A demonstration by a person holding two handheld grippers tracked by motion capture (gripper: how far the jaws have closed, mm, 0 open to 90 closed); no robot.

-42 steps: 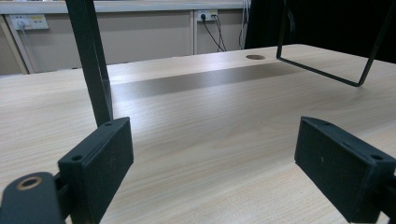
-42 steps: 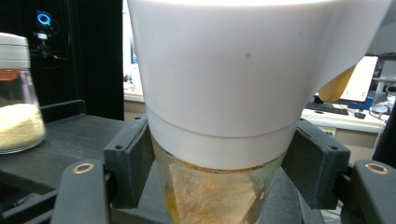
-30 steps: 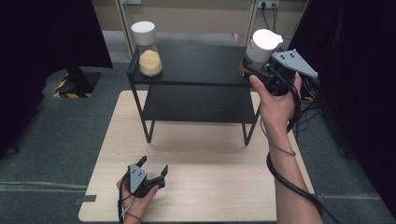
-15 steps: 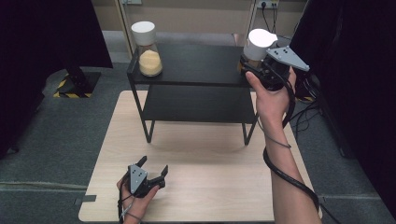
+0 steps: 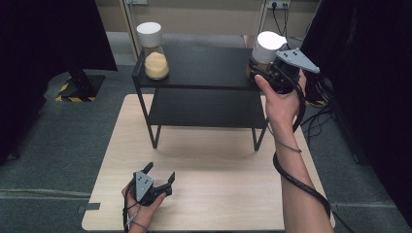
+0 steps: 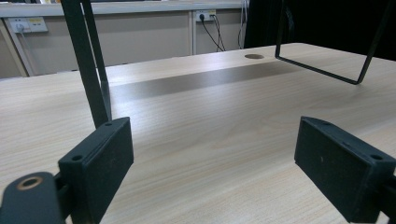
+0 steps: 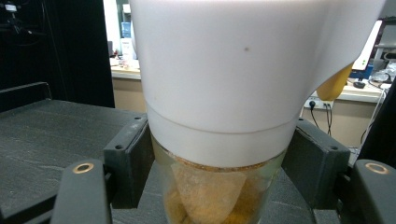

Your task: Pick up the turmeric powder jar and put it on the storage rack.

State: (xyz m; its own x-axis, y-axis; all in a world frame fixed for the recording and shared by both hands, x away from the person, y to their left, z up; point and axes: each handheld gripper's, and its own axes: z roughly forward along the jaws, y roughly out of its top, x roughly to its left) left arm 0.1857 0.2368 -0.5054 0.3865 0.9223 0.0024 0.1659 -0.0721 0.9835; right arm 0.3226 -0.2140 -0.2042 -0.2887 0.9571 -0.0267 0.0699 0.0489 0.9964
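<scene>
Jar [image 5: 266, 51], white lid, tan powder inside: upper right of frame, on shelf [image 5: 204, 65] top near right edge. Right gripper [image 5: 258, 74] jaws clamped on glass just under lid. Left gripper [image 5: 159, 175] spread apart, empty, lower left on table [image 5: 218, 160]. Advice: keep jar upright, squeeze steady, lift straight clear of shelf edge.

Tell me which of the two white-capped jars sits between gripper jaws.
The jar at the shelf's right end, between the right gripper jaws; the left-end jar stands alone.

Two jars [image 5: 153, 51] [image 5: 266, 51] stand on the shelf [image 5: 204, 65], at opposite ends.
</scene>
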